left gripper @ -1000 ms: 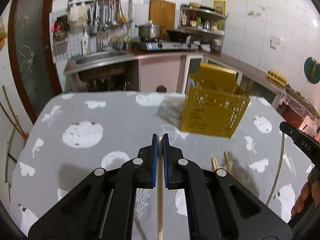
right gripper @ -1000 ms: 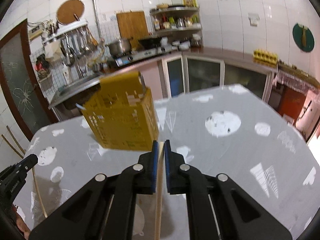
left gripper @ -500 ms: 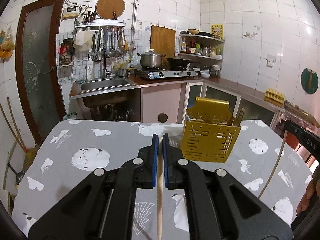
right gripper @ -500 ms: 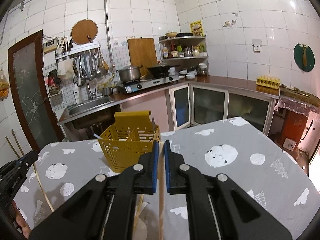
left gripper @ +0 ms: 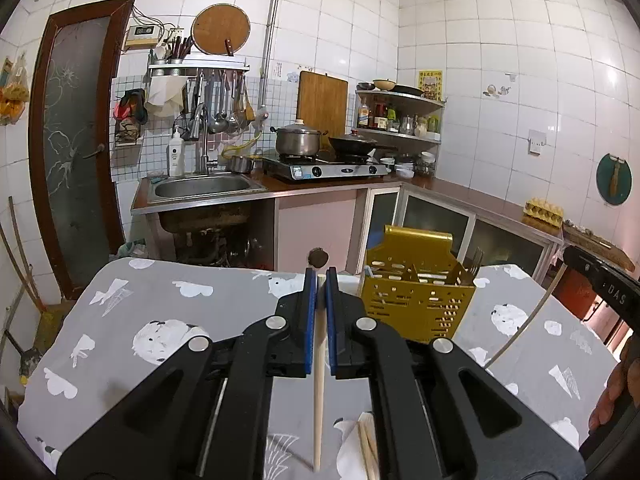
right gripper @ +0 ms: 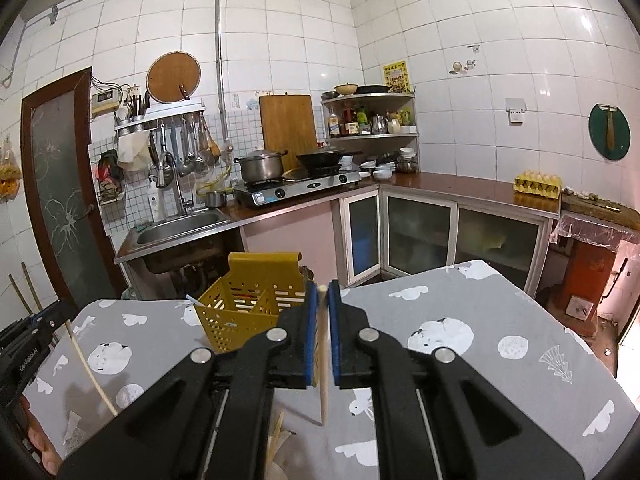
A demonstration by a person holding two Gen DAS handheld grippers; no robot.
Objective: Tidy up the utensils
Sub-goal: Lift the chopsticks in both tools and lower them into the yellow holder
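left gripper (left gripper: 320,276): jaws closed down to a thin slit, blue pads clamped on one wooden chopstick (left gripper: 319,380). stick runs w/ its tip just proud of the fingertips and the rest hanging down below the jaws, clear of the table (left gripper: 160,300).

right gripper (right gripper: 323,290): same config. jaws nearly fully closed, pads pinching a second chopstick (right gripper: 324,380), tip at the fingertip line, lower end hanging free above the cloth.

ref landmark: yellow utensil caddy (left gripper: 416,300), a perforated plastic holder w/ inner dividers and a raised back plate, standing upright at the far edge of the table.
- left gripper: in front of the caddy, offset to its left side, not touching.
- right gripper: in front of the caddy, offset to its right side; fingertips overlap the caddy's right corner in the right wrist view, contact can't be confirmed.
- fork (left gripper: 474,262): inside the caddy, right-hand compartment, tines up.
- loose chopsticks (left gripper: 368,452): on the table well in front of the caddy, partly hidden under the left gripper body; count unclear.
- table covering: grey cloth w/ white print, under the caddy.
- behind the caddy: counter w/ sink (left gripper: 200,188) and gas stove (left gripper: 324,168).
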